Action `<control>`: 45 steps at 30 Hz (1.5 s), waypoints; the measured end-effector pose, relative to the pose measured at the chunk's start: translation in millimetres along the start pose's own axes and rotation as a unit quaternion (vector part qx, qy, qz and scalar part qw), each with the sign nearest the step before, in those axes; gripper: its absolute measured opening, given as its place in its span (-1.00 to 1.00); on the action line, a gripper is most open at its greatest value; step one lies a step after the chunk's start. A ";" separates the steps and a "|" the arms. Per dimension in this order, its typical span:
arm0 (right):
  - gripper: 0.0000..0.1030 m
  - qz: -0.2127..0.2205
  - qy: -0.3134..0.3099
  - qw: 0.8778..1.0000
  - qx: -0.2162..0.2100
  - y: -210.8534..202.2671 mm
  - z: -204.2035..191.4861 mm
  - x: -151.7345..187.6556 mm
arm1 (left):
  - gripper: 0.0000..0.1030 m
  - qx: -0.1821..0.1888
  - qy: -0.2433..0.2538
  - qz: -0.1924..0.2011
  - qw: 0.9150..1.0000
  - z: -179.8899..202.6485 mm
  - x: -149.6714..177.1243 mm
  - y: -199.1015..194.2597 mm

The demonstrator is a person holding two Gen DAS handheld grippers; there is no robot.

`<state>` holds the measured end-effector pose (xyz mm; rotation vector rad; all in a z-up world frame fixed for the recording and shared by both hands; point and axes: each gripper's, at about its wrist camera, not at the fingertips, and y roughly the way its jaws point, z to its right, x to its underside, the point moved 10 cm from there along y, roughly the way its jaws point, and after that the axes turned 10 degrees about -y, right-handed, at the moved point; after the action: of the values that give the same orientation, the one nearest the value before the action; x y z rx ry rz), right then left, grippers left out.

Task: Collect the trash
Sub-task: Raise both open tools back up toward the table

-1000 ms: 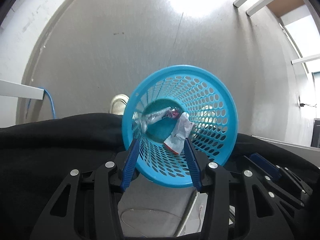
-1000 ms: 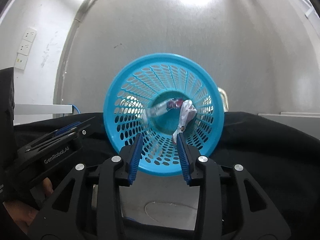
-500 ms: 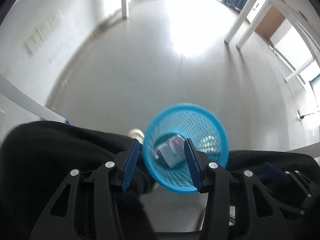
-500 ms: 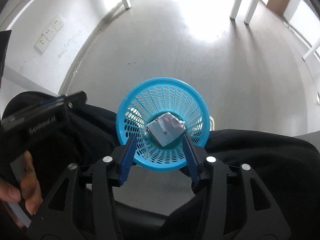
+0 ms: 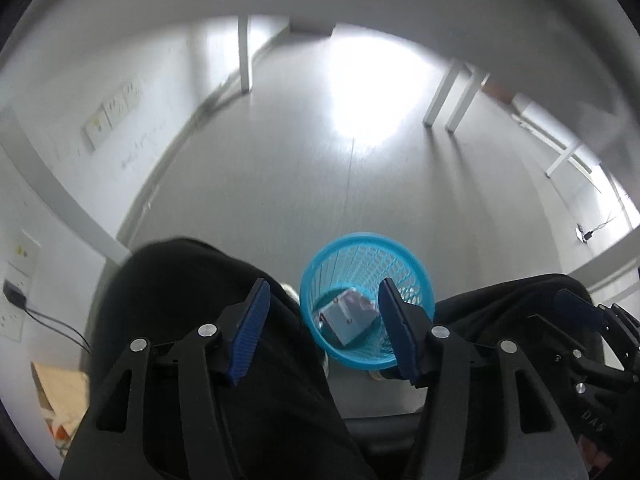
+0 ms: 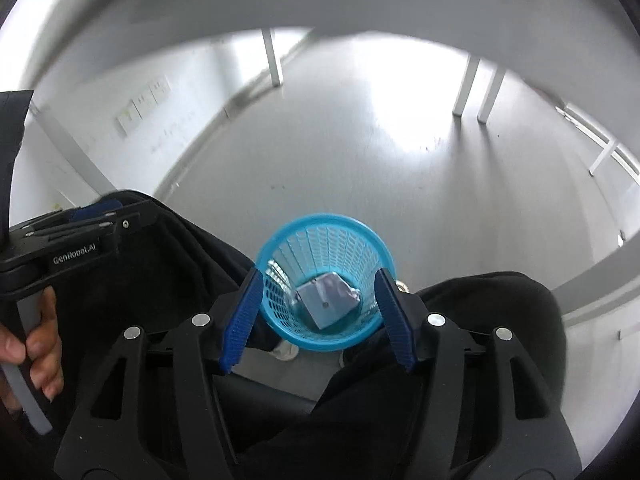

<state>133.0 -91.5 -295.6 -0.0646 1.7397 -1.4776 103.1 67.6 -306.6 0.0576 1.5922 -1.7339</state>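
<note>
Both tongs, left (image 5: 323, 330) and right (image 6: 318, 316), spread empty above blue basket (image 6: 280, 308); trash (image 6: 326, 300) looks light, crumply—pinch an edge.

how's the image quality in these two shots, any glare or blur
Left wrist view: floor glare blown out white, table legs smeared, basket fairly sharp. Right wrist view: similar glare on the floor, basket rim blurred by motion, fisheye bending the table edge.

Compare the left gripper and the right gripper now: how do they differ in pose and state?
The left gripper sits left of the blue basket; the right gripper frames it squarely. The basket rim overlaps only the left gripper's right finger, yet both right gripper fingers. Both are open and empty.
</note>
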 end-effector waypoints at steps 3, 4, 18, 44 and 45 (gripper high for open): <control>0.07 0.026 0.004 1.000 0.007 -28.2 5.4 2.9 | 0.23 0.011 0.015 0.027 0.999 4.5 -1.8 -25.8; 0.08 0.038 0.007 0.999 0.013 -40.4 8.9 3.1 | 0.24 0.015 0.017 0.034 0.999 5.7 -2.0 -33.7; 0.40 0.172 0.026 0.983 0.054 -166.0 37.7 -29.9 | 0.88 0.069 0.109 0.157 0.979 48.2 -25.5 -161.9; 0.83 0.258 0.035 0.962 0.078 -213.2 94.9 -159.1 | 0.88 0.143 0.058 0.183 0.971 104.1 -140.9 -186.8; 0.83 0.254 0.037 0.963 0.078 -208.8 98.7 -163.4 | 0.88 0.146 0.055 0.178 0.971 107.7 -146.0 -183.0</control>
<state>204.7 -148.1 -27.8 0.4921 1.5382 -1.2336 153.8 32.7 -56.4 0.5595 1.2931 -1.6830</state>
